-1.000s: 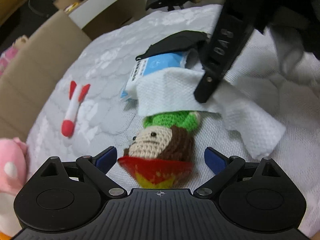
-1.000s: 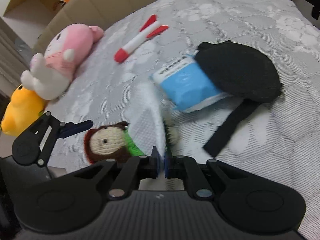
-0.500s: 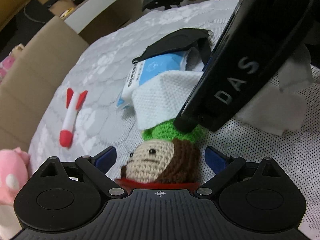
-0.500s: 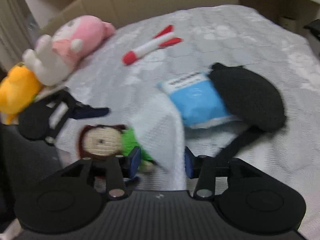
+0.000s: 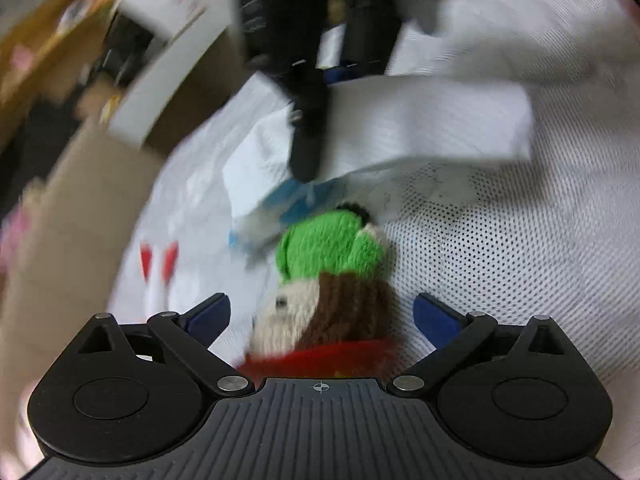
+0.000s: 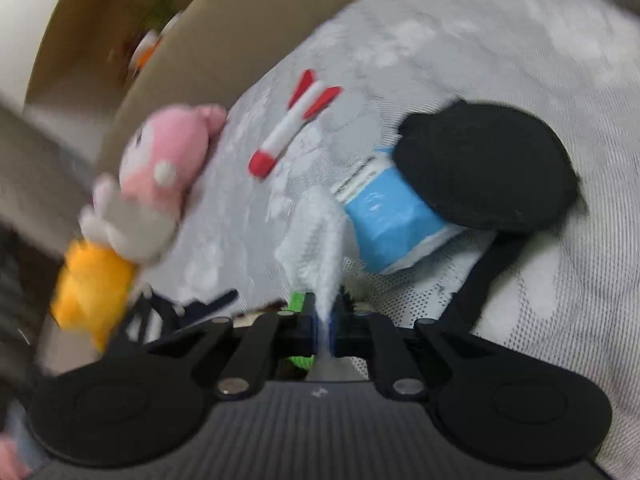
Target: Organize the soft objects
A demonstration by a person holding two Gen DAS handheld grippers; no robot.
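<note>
A crocheted doll (image 5: 332, 284) with a green body, brown hair and a red hat lies on the white quilted bed between the open fingers of my left gripper (image 5: 322, 316), untouched by either pad. My right gripper (image 6: 322, 320) is shut on a white cloth (image 6: 320, 236), which hangs lifted above the doll as a white cloth (image 5: 420, 128) in the left wrist view. Beyond it lie a blue packet (image 6: 392, 216) and a black pouch (image 6: 484, 164) with a strap. A red and white rocket toy (image 6: 292, 128) lies farther back.
A pink and white plush (image 6: 160, 176) and a yellow plush (image 6: 88, 288) sit at the bed's left edge. A beige cardboard wall (image 6: 152, 56) borders the bed behind them. Quilted bed surface (image 6: 520, 40) spreads to the right.
My right gripper opened half a second ago and has shut again on the white cloth, lifting it off the doll's green body. Both views swung and are blurred.
</note>
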